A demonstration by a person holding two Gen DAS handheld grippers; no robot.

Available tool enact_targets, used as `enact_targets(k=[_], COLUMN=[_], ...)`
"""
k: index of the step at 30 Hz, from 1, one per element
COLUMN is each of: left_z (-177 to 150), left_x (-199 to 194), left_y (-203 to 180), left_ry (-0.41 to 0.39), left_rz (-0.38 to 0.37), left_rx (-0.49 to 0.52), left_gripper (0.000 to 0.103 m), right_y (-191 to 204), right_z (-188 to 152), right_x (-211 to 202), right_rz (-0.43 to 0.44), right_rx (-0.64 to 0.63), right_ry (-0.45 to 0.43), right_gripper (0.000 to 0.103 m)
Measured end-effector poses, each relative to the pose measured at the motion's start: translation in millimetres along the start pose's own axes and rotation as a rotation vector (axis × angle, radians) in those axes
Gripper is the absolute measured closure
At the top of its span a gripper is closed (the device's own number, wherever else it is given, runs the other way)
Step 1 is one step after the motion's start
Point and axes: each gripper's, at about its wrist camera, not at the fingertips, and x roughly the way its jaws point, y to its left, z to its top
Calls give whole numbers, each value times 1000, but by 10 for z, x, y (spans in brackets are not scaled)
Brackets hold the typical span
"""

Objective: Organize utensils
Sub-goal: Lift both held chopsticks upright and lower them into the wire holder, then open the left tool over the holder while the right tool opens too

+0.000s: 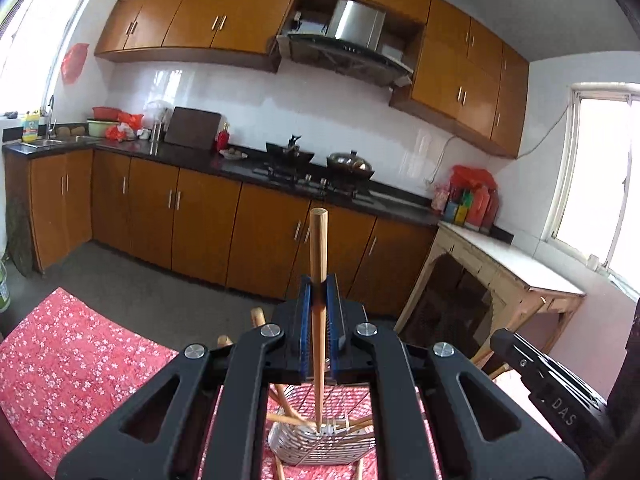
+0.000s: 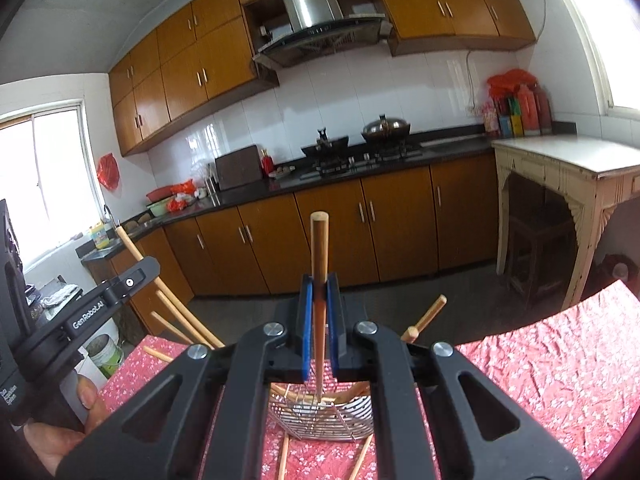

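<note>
Wooden chopstick (image 1: 318, 320) stands upright, clamped in the left gripper (image 1: 319, 292) jaws, its tip directly over the wire basket (image 1: 320, 446) on the red-clothed counter (image 1: 72, 360). Right gripper (image 2: 319, 292) jaws likewise pinch a second chopstick (image 2: 319, 320) vertically above that basket.

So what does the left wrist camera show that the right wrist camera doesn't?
Only the left wrist view shows the sink with its faucet clearly and the side of the right gripper. Only the right wrist view shows the hand holding the left gripper and a bucket on the floor. Both show blue-padded jaws shut on an upright chopstick over the metal holder on the red floral tablecloth.
</note>
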Motion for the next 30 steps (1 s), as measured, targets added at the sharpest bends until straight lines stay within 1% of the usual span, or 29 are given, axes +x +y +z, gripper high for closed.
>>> enact_targets(k=[4, 8, 9, 12, 13, 14, 15, 16, 17, 18, 25, 30], left_z=[-84, -134, -139, -141, -132, -123, -117, -105, -88, -79, -26, -35], left_x=[126, 222, 231, 211, 192, 172, 160, 121, 106, 82, -129, -373], left_y=[27, 44, 51, 68, 75, 82, 80, 82, 75, 69, 85, 125], left_ry=[53, 92, 100, 106, 105, 104, 102, 96, 90, 82, 58, 49], left_rz=[15, 28, 30, 32, 32, 30, 30, 32, 38, 43, 56, 63], left_rx=[2, 10, 7, 4, 2, 0, 0, 0, 0, 0, -3, -1], left_gripper=[96, 96, 96, 95, 95, 94, 90, 85, 71, 63, 63, 63], right_y=[-49, -53, -63, -108, -129, -150, -176, -189, -198, -210, -219, -174], right_z=[-78, -163, -177, -187, -186, -180, -168, -167, -161, -152, -172, -284], right_x=[167, 244, 249, 225, 203, 172, 132, 102, 63, 23, -310, -620], right_rz=[-13, -33, -42, -52, -53, -59, -65, -69, -74, -75, -86, -82], right_rx=[17, 12, 14, 27, 35, 40, 41, 41, 41, 42, 29, 10], right_ry=[46, 71, 72, 71, 68, 62, 54, 47, 41, 35, -2, -18], right_gripper=[95, 94, 92, 89, 87, 81, 78, 78, 77, 77, 77, 77])
